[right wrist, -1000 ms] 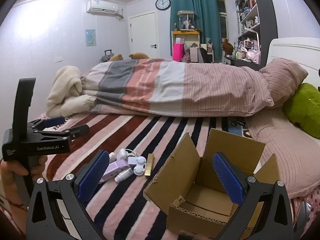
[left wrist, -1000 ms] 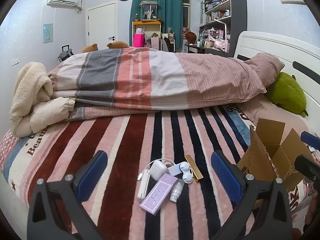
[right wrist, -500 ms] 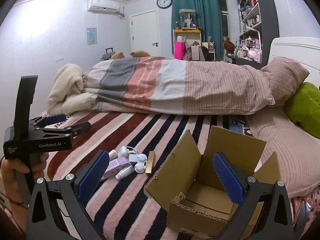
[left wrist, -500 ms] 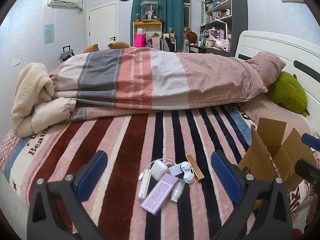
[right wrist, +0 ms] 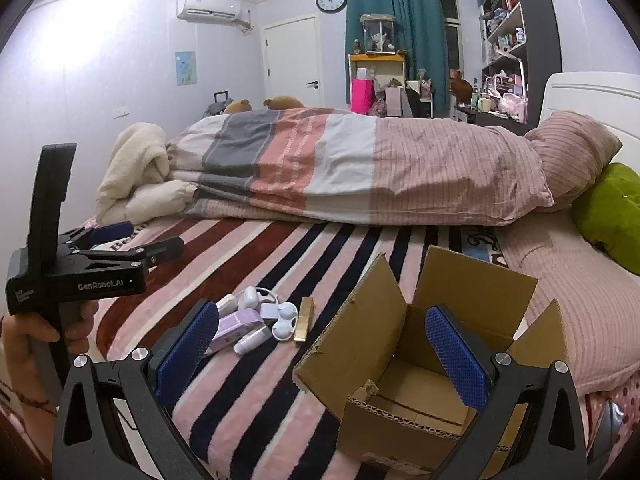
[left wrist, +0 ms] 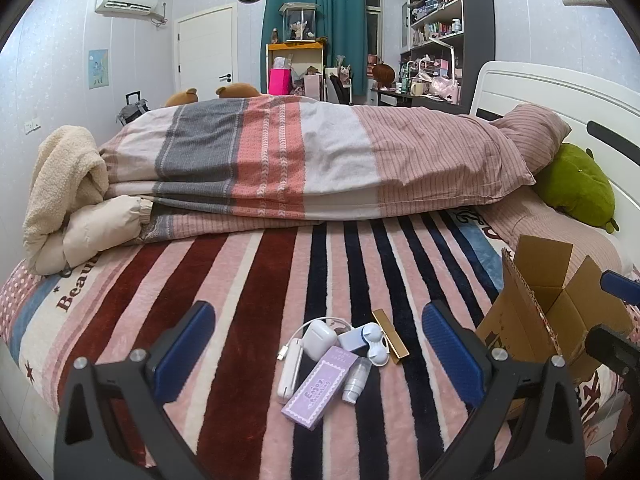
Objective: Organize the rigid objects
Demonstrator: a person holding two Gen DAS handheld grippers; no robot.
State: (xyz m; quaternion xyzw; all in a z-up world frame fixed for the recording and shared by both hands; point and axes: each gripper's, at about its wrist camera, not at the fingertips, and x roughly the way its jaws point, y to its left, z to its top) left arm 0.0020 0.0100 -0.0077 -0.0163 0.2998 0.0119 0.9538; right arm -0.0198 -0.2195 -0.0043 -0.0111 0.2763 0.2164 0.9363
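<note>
Two hand-held grippers, both spread wide and holding nothing. Barely any change over the last second: only a slight drift of each view, no closing of the jaws, no drop toward the bed.

Left hand-held gripper (left wrist: 316, 320) hovering above the striped blanket (left wrist: 248, 300), aimed straight at the small pile. Pile untouched and in the same spot: purple box (left wrist: 320, 388), white earbud case (left wrist: 319, 333) with its cable, small bottle (left wrist: 356, 376), gold bar (left wrist: 390, 336), all lying close together, several touching.

Right hand-held gripper (right wrist: 322, 314) poised over the cardboard box (right wrist: 472, 288), flaps up, floor of the box bare as far as visible. Box just beside the pile, on its right.

Probably a pause before the first pick, so no progress yet on the sorting. Likely next: lowering the left one onto an outer piece of the pile, perhaps the purple box. Some risk of nudging neighbours, given how tightly things lie.
</note>
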